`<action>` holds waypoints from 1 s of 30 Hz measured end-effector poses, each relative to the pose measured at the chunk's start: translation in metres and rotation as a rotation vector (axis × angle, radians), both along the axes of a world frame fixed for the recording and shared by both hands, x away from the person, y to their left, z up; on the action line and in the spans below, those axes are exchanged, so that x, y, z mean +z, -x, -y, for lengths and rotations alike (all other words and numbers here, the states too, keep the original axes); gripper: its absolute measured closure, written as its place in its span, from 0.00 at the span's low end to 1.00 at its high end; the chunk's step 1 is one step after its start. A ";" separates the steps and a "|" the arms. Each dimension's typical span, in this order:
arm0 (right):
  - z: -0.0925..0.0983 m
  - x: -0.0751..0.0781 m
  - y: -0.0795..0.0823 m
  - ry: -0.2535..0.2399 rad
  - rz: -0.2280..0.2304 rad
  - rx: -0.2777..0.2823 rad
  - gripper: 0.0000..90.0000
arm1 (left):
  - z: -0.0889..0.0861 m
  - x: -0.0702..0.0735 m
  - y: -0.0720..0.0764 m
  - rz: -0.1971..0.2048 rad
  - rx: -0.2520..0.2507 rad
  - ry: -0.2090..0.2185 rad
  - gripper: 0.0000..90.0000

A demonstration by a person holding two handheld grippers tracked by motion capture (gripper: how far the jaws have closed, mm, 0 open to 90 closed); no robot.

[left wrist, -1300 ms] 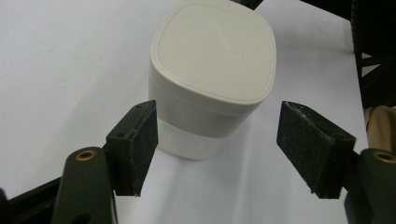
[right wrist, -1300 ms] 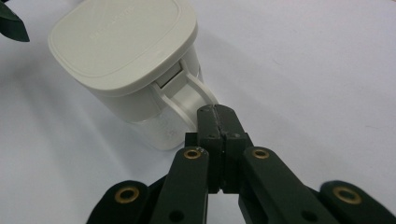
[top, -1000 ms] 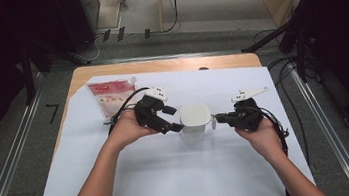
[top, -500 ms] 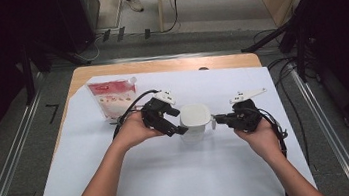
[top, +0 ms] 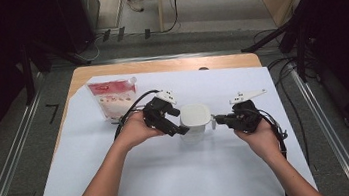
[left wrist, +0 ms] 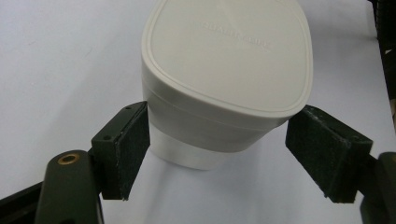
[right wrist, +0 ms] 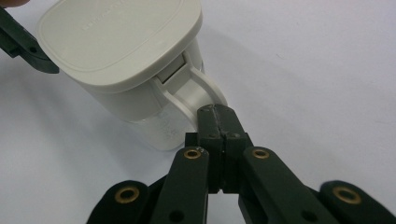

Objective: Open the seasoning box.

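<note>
- On the white sheet (top: 122,185) near the table's middle stands the white lidded jug (top: 194,121), upright, its long axis vertical.
- Its handle (right wrist: 196,93) points toward the right gripper (top: 221,120), whose jaws are pressed together on that handle.
- The left gripper (top: 182,129) straddles the jug's opposite side; its jaws have just been opening, spread with the jug between them, one pad at the wall, the other clear.
- Farther back left, a red-and-white pouch (top: 113,98) stands apart; nothing blocks the jug.
</note>
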State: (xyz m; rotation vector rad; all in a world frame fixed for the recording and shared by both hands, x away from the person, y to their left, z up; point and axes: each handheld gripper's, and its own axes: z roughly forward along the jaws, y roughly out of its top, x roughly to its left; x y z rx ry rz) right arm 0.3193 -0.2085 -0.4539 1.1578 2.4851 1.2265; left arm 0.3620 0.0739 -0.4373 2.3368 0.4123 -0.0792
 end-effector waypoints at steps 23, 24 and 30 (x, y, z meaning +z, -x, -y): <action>-0.001 -0.001 0.000 0.007 0.004 -0.002 1.00 | 0.007 0.004 -0.004 -0.002 -0.014 0.004 0.21; -0.001 -0.001 0.000 0.007 0.004 -0.002 1.00 | 0.007 0.004 -0.004 -0.002 -0.014 0.004 0.21; -0.001 -0.001 0.000 0.008 0.005 -0.003 1.00 | 0.009 0.008 -0.002 0.022 -0.013 -0.027 0.22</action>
